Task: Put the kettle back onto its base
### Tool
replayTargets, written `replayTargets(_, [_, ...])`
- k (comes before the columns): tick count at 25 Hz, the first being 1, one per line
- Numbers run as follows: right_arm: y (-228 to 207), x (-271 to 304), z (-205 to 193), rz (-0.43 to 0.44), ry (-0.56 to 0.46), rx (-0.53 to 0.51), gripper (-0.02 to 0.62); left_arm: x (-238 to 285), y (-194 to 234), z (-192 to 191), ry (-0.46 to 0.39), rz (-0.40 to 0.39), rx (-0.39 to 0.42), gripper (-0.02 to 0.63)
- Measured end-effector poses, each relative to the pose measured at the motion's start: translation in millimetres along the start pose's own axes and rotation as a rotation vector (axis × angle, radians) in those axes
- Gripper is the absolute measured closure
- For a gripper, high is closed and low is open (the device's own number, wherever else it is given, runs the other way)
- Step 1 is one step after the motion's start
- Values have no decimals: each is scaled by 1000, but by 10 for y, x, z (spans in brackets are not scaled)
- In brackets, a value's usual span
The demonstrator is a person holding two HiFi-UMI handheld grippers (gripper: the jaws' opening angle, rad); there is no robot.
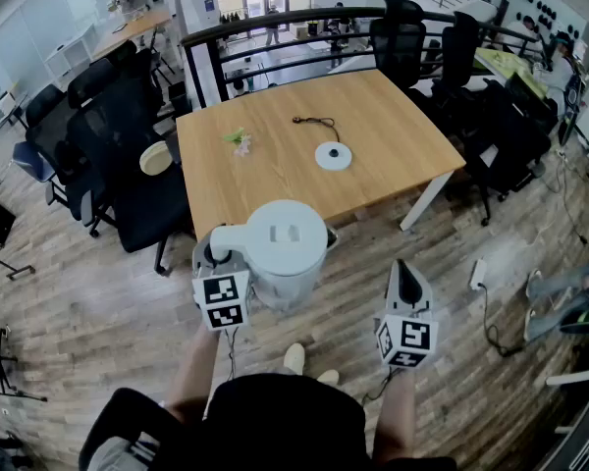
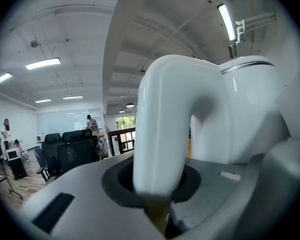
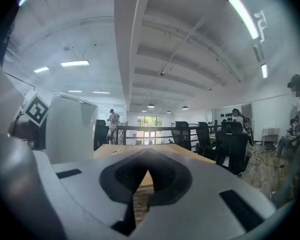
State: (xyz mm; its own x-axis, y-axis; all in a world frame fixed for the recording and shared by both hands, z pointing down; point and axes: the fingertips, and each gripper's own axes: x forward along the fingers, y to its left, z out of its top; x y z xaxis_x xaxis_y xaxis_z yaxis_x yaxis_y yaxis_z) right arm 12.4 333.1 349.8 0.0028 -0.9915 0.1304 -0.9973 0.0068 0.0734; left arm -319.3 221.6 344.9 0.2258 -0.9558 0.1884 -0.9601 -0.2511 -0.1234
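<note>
Left gripper clamps the white kettle's handle, its body just beyond the jaws. Right gripper, closed and empty, hangs alongside

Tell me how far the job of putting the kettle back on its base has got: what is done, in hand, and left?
Done: the kettle is off the table, with the left gripper shut on its handle. In hand: it is held in the air by the table's near edge. Left: set it on the round white base, which lies bare mid-table. The right gripper is shut and empty.
</note>
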Motion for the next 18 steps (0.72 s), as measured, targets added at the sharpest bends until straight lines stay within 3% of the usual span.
replayTargets(18, [2,300,-15,-33,5,6,597,409,108,-44,5,-17,-12,555])
